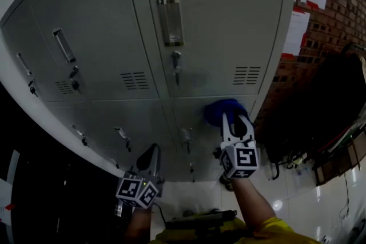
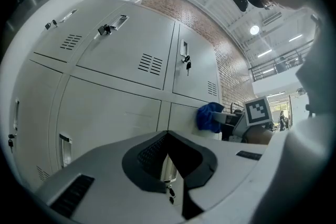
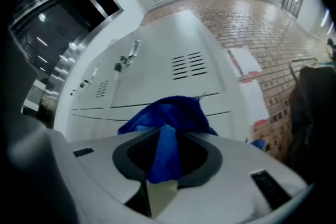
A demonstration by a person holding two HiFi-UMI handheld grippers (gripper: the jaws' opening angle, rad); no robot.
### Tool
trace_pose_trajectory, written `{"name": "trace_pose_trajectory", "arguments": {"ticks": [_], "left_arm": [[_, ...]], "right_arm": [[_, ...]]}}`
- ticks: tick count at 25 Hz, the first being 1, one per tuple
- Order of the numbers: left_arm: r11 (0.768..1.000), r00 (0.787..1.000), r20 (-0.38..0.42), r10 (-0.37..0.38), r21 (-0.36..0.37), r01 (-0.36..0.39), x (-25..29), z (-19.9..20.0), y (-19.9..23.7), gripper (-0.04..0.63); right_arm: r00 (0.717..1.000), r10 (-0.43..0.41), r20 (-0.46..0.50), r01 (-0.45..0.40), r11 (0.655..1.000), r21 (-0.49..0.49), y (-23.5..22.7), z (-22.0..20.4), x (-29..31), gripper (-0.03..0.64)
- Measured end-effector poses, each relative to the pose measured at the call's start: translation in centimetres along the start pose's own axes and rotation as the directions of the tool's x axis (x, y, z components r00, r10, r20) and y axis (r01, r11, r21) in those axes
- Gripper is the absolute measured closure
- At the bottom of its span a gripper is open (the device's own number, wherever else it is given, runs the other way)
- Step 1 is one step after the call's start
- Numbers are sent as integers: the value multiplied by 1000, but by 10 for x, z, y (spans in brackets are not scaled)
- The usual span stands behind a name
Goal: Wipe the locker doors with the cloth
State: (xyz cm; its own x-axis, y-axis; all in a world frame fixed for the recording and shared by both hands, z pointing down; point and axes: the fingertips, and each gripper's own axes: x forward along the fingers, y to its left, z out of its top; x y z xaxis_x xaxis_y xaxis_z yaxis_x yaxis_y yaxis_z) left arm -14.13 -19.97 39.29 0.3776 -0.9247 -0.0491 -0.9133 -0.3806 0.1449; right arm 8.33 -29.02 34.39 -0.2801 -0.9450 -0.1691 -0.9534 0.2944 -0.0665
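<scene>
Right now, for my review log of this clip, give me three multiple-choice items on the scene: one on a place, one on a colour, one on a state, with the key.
1. Where is the cloth?
A. On the floor.
B. In the right gripper, at a lower locker door.
C. Hung on a door handle.

2. What colour is the cloth?
A. Yellow.
B. White.
C. Blue.

3. How do the jaws of the left gripper stand?
A. Together, nothing between them.
B. Shut on the cloth.
C. Wide apart.

Key:
1 B: the right gripper view shows the cloth pinched between its jaws, in front of the door.
2 C: it is blue in every view.
3 A: the left gripper view shows the tips meeting, with nothing held.
</scene>
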Motion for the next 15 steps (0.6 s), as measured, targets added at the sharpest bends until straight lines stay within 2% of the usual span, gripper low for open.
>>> {"name": "trace_pose_trajectory", "arguments": {"ticks": [3, 7, 9, 10, 12, 13, 15], "left_arm": [[1000, 1000, -6, -24, -1, 24, 13, -5, -7, 591], [1000, 999, 15, -30, -1, 30, 24, -1, -8, 591], [999, 999, 13, -35, 9, 35, 24, 0, -6, 591], [999, 999, 9, -35, 12, 35, 24, 0, -5, 591], [1000, 1000, -2, -27, 12, 27, 22, -3, 1, 591], [1000, 1000, -5, -22, 11, 22, 21, -4, 3, 591], [1000, 1000, -6, -10, 11, 10, 16, -3, 6, 591]], "right_arm": [[995, -101, -3, 101, 995, -20, -66, 5, -16, 515], [991, -130, 4, 130, 991, -17, -72, 7, -19, 514], [993, -116, 10, 116, 993, 9, -69, 6, -22, 514], [996, -89, 7, 89, 996, 26, -61, 4, -23, 515], [1000, 15, -14, -14, 997, 72, -23, -3, -24, 514], [995, 90, -32, -86, 992, 98, 7, -9, -25, 514], [969, 239, -56, -229, 964, 135, 69, -25, -22, 508]]}}
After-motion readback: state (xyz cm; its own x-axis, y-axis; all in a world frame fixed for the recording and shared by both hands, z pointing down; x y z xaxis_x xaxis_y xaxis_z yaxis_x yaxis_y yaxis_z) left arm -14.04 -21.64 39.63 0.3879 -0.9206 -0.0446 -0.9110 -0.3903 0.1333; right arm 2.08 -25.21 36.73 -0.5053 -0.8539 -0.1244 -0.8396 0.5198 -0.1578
